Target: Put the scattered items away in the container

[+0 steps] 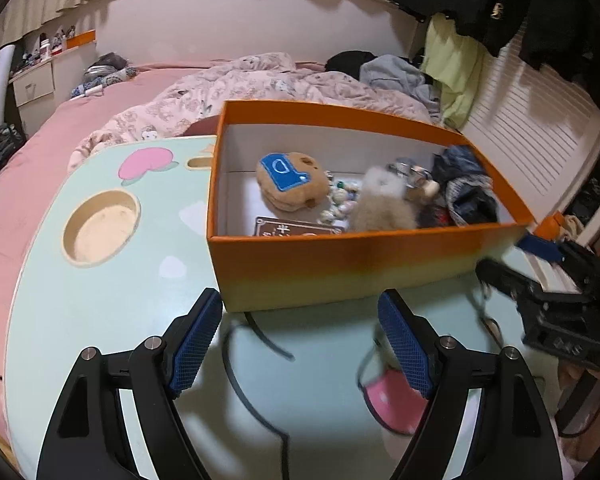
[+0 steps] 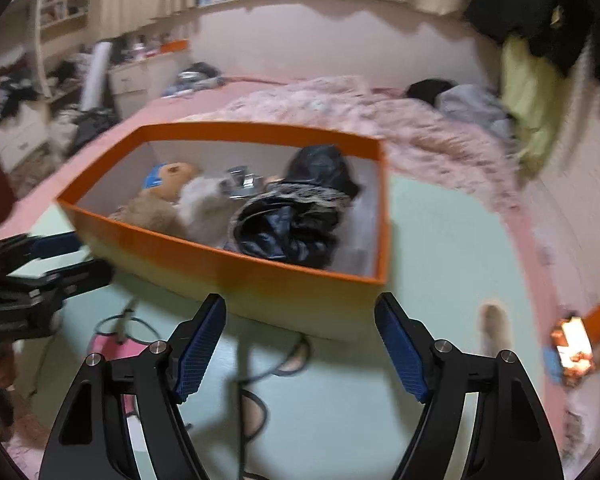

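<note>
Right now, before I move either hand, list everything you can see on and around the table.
box: one, orange, on the table, open
plush toy: one, brown with blue patch, inside box, left part
fluffy ball: one, beige, inside box, middle
dark cloth bundle: one, black, inside box, right part
pink item: one, on table in front of box, blurred
black cord: one, on table in front of box
table: one, pale green, over the bed
bed: one, pink
left tongs: open, empty
right tongs: open, empty

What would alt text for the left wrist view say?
An open orange box on a mint-green table holds a brown plush toy and dark fabric. The left gripper, jaws open and empty, hovers above a black cable.
</note>
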Tool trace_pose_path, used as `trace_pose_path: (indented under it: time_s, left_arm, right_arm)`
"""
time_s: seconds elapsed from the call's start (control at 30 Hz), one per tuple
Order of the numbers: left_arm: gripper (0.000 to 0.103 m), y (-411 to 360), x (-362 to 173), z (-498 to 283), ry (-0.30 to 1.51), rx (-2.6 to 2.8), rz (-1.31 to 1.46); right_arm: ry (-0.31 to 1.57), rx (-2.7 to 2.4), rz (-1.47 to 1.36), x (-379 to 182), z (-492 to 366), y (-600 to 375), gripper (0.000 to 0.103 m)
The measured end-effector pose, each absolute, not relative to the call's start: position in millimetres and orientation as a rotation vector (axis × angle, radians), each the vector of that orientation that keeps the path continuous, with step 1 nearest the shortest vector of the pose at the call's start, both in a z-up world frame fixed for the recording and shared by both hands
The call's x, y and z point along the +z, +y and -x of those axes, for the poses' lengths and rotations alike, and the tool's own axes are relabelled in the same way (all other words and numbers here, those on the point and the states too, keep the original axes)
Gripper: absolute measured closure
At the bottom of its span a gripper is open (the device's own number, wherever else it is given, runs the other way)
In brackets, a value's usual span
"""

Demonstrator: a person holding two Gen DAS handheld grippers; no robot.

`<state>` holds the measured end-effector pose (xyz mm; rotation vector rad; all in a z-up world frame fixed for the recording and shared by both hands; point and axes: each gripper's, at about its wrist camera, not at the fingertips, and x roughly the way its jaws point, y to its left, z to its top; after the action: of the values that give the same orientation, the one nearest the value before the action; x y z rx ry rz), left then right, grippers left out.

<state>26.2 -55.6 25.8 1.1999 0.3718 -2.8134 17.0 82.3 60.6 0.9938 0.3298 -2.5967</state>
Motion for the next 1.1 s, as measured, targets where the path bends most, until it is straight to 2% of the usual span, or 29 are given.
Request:
trace_pose_path:
  time_s: [0.1, 0.27, 0.3, 0.33, 0.37, 0.4, 0.5, 1.1]
  left_arm:
    - [0.023, -46.3, 18.9, -35.9, 0.346, -2.802, -1.239]
    - [0.022, -35.5, 13.6, -47.1, 0.253, -2.787, -1.21]
    - [0.017, -35.2, 12.7, -47.0, 0.241, -2.774, -1.206]
    - [0.014, -34.0, 10.8, -45.7, 0.209, -2.745, -1.203]
    - [0.005, -32.2, 8.5, -44.2, 0.176, -2.719, -1.203]
    - [0.0, -31.7, 6.0, -43.4, 0.167, -2.708, -1.205]
    - [0.0, -31.7, 6.0, -43.8, 0.162, -2.714, -1.201]
    - [0.0, -31.9, 6.4, -42.1, 0.142, -2.752, -1.19]
  right_arm:
    - [0.302, -2.561, -1.047, 60.5, -37.7, 83.8, 0.026]
    - [0.108, -2.507, -1.209, 39.8, -49.2, 101.1, 0.025]
    - [0.116, -2.555, -1.215, 38.8, -50.2, 103.8, 0.022]
    - [0.119, -2.585, -1.23, 38.1, -50.4, 105.7, 0.012]
    - [0.119, -2.602, -1.258, 35.9, -48.0, 107.3, 0.003]
    - [0.13, -2.61, -1.276, 32.8, -45.0, 107.4, 0.0]
    - [0.198, -2.631, -1.278, 30.7, -44.0, 100.5, 0.0]
    - [0.195, -2.63, -1.272, 28.9, -46.8, 99.7, 0.0]
